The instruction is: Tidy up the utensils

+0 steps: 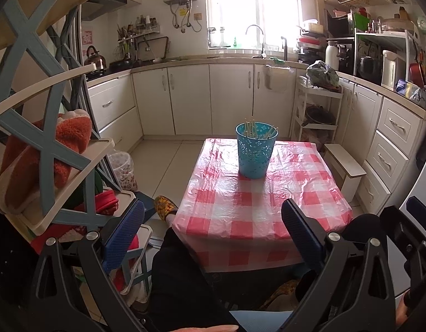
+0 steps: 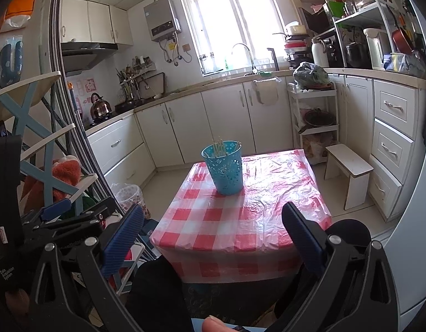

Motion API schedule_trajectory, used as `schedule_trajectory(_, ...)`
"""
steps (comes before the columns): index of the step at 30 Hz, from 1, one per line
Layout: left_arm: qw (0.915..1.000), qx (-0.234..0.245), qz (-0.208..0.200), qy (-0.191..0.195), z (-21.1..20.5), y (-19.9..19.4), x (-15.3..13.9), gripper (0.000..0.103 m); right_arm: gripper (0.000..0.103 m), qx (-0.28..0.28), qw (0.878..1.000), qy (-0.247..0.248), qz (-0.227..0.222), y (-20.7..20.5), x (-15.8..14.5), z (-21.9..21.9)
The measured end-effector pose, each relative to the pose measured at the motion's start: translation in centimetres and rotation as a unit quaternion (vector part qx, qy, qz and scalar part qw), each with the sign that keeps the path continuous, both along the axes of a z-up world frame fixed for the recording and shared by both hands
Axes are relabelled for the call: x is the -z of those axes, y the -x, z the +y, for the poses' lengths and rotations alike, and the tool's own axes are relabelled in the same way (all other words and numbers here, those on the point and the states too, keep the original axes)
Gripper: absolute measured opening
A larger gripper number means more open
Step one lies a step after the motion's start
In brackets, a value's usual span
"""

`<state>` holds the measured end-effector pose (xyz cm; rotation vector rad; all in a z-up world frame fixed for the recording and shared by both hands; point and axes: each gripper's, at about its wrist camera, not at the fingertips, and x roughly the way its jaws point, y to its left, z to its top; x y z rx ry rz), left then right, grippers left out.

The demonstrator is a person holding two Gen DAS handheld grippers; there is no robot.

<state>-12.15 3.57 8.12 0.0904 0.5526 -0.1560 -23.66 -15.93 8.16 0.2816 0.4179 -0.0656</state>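
Red-checked table [image 1: 268, 207] bears 1 blue basket [image 1: 256, 152] holding chopsticks [image 1: 251, 128].

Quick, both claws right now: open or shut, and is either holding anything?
Left claw: open, holding nothing, short of the blue basket.
Right claw: open, holding nothing.

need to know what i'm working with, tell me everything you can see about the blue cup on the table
The blue cup is a turquoise container, plastic by its look, with small flower-shaped holes punched through its wall. It tapers toward the base and stands upright toward the far end of the table, on the red and white checked cover. Thin pale sticks, probably chopsticks, lean inside and poke above the rim. Neither gripper touches it.
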Motion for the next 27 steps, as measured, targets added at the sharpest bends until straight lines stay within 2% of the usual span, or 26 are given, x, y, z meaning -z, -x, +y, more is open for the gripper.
schedule_trajectory(11,0.9999,0.011,0.012,-0.002,-0.4,-0.9,0.3,0.095,0.096,0.005,1.0,0.006,0.004,-0.7,0.0,0.3)
schedule_trajectory(19,0.9997,-0.004,-0.009,-0.021,-0.9,-2.1,1.1,0.095,0.096,0.007,1.0,0.015,0.017,-2.6,0.7,0.8)
schedule_trajectory(27,0.9994,0.001,0.034,-0.009,-1.1,-5.4,2.6,0.095,0.096,0.011,0.999,0.011,0.039,-4.9,2.0,0.2)
